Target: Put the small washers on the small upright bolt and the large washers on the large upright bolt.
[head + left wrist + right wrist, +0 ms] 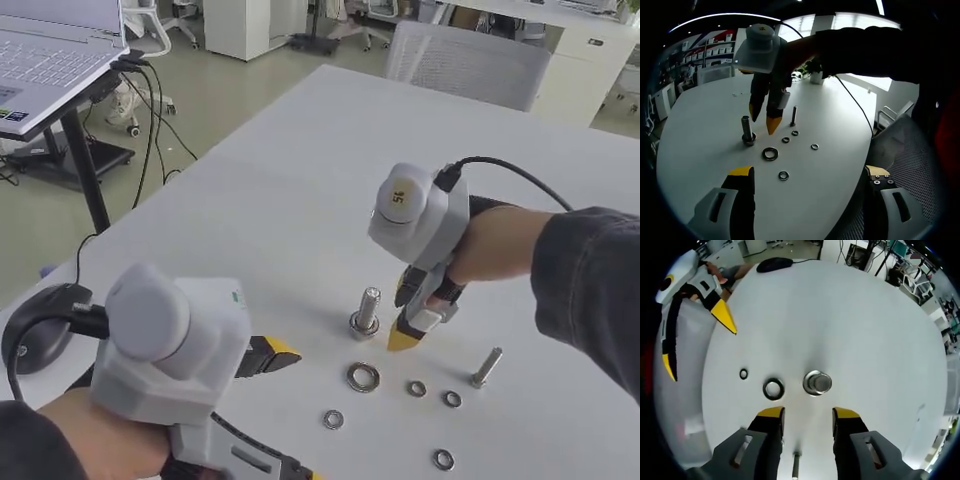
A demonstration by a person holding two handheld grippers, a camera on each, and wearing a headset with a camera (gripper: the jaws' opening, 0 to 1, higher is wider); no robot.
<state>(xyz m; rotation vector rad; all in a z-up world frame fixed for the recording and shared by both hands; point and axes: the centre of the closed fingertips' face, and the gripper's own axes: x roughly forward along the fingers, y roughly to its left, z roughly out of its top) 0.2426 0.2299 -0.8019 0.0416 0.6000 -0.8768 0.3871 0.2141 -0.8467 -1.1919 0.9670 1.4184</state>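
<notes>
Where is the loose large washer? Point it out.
Head view, lower centre: the large washer lies flat just on the near side of the large upright bolt, close to the right tongs, with a small washer to its right.

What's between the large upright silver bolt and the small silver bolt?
The open right gripper, yellow tips hanging between large bolt and small bolt; left gripper view.

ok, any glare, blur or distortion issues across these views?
Head view: sharp, even light, faint shadow by the large bolt. Left gripper view: bright windows behind leave the sleeve in silhouette; table edge bends, fisheye. Right gripper view: table nearly washed out white, large washer crisp.
</notes>
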